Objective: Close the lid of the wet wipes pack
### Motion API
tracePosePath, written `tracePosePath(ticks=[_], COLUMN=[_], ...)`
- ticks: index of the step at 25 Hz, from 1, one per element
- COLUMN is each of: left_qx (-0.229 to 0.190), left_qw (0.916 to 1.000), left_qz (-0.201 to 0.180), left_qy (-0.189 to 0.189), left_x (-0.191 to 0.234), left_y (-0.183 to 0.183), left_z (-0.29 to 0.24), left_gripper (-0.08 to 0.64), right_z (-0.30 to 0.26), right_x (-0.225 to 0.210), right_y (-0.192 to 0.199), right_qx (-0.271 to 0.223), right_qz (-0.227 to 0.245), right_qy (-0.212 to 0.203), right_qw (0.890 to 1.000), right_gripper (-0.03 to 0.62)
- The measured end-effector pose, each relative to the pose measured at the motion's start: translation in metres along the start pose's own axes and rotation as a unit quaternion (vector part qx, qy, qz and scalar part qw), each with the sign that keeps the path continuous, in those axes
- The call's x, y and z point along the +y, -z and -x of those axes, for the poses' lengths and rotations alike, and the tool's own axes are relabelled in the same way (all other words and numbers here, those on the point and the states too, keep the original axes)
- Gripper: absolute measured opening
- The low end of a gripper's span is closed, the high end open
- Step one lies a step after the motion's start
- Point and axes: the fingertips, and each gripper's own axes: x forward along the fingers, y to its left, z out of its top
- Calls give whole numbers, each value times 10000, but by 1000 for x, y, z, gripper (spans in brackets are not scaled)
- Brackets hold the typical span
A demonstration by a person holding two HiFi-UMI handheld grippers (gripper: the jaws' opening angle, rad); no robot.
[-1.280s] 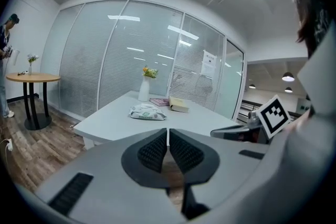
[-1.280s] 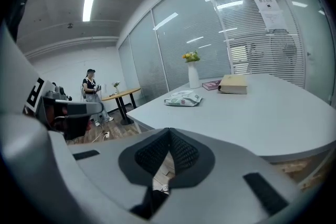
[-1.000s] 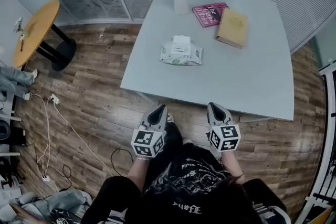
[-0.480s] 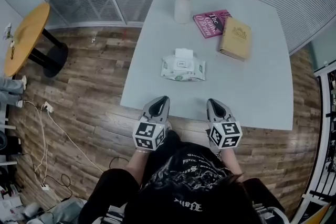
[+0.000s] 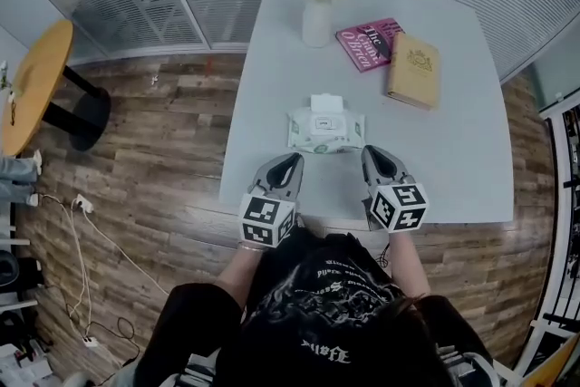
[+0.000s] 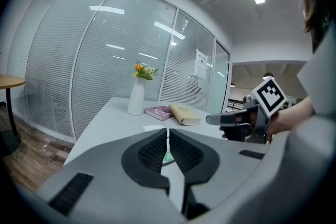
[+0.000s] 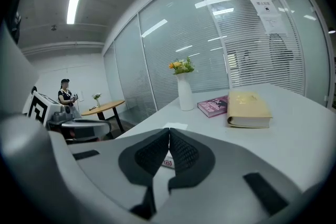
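Observation:
The wet wipes pack (image 5: 326, 130) lies flat on the white table (image 5: 453, 149), white and green, with its small white lid (image 5: 326, 103) flipped open on the far side. My left gripper (image 5: 288, 162) hovers over the table's near edge, just short of the pack's left end, jaws shut and empty. Over the same edge, my right gripper (image 5: 373, 153) is by the pack's right end, shut with nothing in it. In the left gripper view only a green sliver of the pack (image 6: 167, 157) shows past the closed fingertips (image 6: 159, 139). The right gripper view shows the open lid (image 7: 176, 126) beyond its jaws.
A white vase of flowers (image 5: 316, 9) stands at the table's far side, with a pink book (image 5: 367, 41) and a tan book (image 5: 413, 68) to its right. A round wooden side table (image 5: 32, 86) is on the left. Cables (image 5: 86, 222) trail over the wood floor.
Both grippers have moved forward from above the floor to over the table's near edge, close to the pack. The pack has not moved; the jaws stay shut.

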Motion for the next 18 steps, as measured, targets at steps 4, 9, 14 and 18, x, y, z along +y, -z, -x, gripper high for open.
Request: tracePosePath(ticks=[4,9,14,18], left_qx=[105,248,430,664], left_qw=[9999,9997,9989,9975], left_qz=[18,28,187,121], left_qy=[-38,-87,69,202], left_x=[16,37,44,45], left_y=[-6,-10,-5,3], left_z=[-14,-30,-47,-60], left_gripper=[17,17,17,17], right_z=[-26,-64,-106,-136], right_x=[-6,-14,-13,-6], right_y=[-26,-51,-60,-63], right_qx=[15,228,684,1122], right_qz=[-19,154,95,268], right_qy=[-137,-403,-925,-1380], right_qw=[9999,9988,9933,9837], right_gripper=[0,0,63,106])
